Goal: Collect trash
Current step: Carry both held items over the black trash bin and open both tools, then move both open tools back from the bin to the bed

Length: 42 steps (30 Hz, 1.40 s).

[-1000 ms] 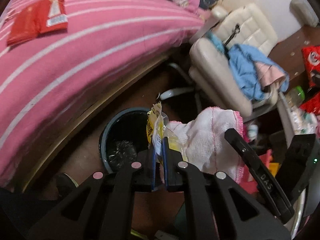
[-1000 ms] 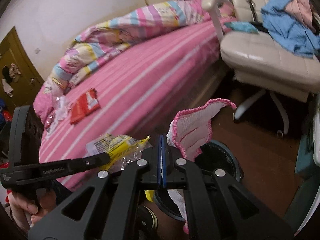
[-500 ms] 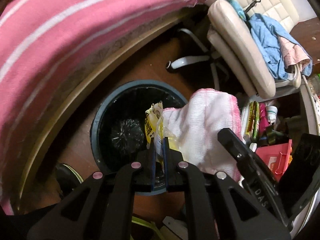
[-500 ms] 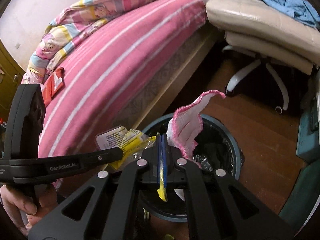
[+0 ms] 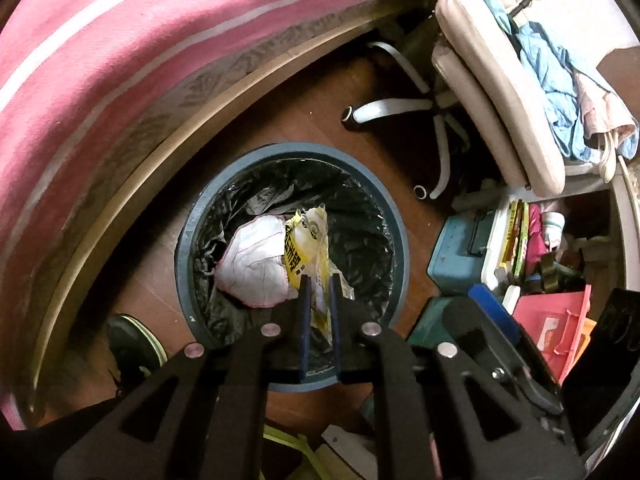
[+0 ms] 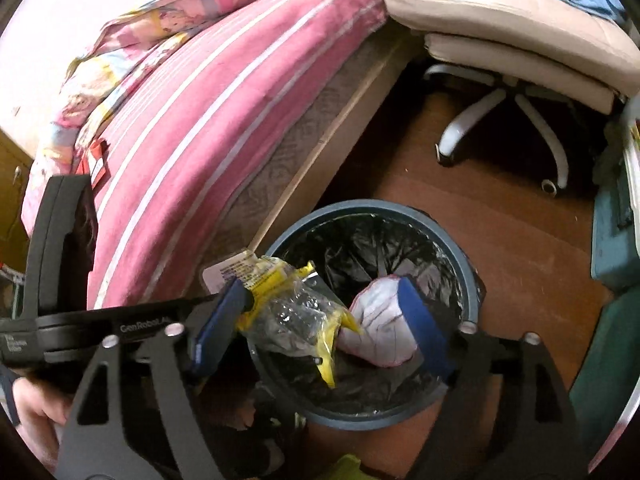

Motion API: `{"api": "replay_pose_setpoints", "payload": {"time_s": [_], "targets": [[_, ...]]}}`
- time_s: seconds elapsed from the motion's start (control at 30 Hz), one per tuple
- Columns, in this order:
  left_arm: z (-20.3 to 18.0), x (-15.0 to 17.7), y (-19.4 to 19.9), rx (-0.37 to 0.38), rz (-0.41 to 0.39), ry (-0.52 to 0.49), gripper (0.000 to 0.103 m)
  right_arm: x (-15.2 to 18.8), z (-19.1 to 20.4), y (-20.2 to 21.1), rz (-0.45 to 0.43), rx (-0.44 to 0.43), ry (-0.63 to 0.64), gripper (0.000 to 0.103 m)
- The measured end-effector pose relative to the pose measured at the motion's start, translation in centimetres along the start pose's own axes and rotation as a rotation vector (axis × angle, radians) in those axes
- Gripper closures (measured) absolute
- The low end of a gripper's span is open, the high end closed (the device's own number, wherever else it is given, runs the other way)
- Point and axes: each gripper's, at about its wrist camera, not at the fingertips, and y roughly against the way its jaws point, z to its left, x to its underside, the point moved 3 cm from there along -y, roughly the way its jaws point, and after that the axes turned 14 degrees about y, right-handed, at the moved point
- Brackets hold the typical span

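Trash is going into the bin (image 5: 390, 216), a round blue bin with a black liner standing on the wooden floor (image 6: 520, 248) just beside the bed (image 6: 224, 92). I am holding both my grippers over its mouth.

My left gripper (image 5: 319, 280) is pointing down into the bin, and its jaws are nearly closed and just beginning to part, with the yellow wrapper (image 5: 310, 240) hanging between them. In the right wrist view that wrapper (image 6: 296, 304) is sticking out from my left gripper (image 6: 240, 300) over the near-left rim, its clear crinkled part over the liner.

My right gripper (image 6: 324, 316) is opening wide, its blue pads (image 6: 420, 320) standing far apart with nothing pressed between them. The cloth (image 6: 380, 320), white with a pink edge, is lying loose inside the bin, seen past the right pad. From the left wrist view the cloth (image 5: 252, 268) is sitting on the liner toward the left side of the bin, touching the wrapper.

A white office chair (image 5: 496, 92) with blue clothes on it is standing beyond the bin, well apart from it. A red packet (image 6: 94, 160) is lying on the bed near its far edge.
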Motion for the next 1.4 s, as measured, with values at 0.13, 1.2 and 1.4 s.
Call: {"api": "replay_pose_setpoints", "payload": {"time_s": [0.13, 1.2, 1.4], "targets": [[0.4, 0.1, 1.0, 0.002, -0.021, 0.006, 0.087, -0.3, -0.2, 1.4, -0.023, 0.010, -0.055, 0.017], [4.6, 4.6, 19.4, 0.284, -0.390, 0.106, 0.026, -5.5, 15.9, 14.7, -0.196, -0.041, 0.246, 0.010], [7.8, 5.2, 23.7, 0.340, -0.474, 0.166, 0.025, -6.3, 20.2, 14.9, -0.211, -0.081, 0.313, 0.010]]}}
